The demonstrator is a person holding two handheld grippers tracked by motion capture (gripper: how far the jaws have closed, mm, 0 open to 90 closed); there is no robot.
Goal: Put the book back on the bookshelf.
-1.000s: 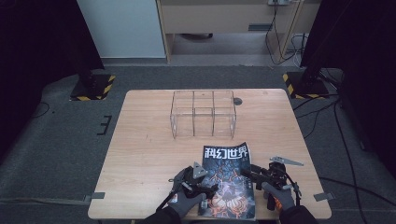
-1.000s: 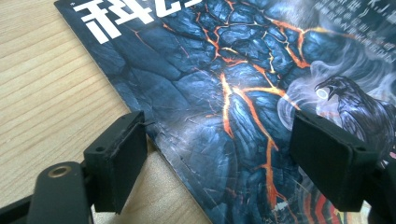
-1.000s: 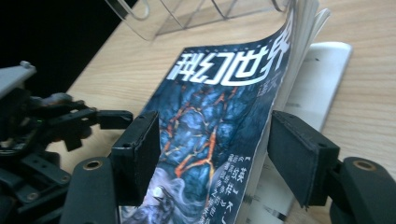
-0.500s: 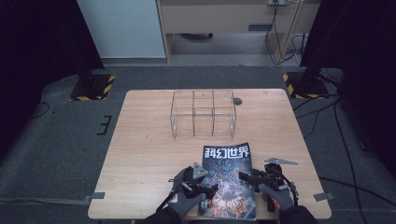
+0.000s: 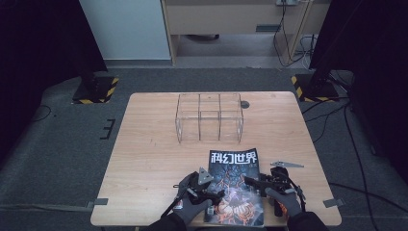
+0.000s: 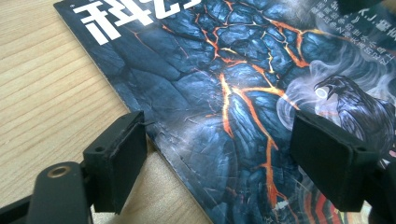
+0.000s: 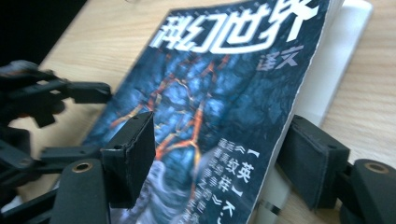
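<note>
1. The magazine (image 5: 235, 187) is lying flat at the near edge of the table (image 5: 144, 159), in front of the clear divided box (image 5: 210, 117).
2. It looks light, thin and floppy, and its glossy cover is likely slippery; taking it at the edges seems safest.
3. Its dark cover is showing orange lava cracks, a raven and white Chinese lettering.
4. The left gripper (image 6: 219, 158) is hovering with jaws wide over the spine edge.
5. The right gripper (image 7: 219, 158) has just been opening; its jaws are straddling the lifted cover's open edge without pressing it.
</note>
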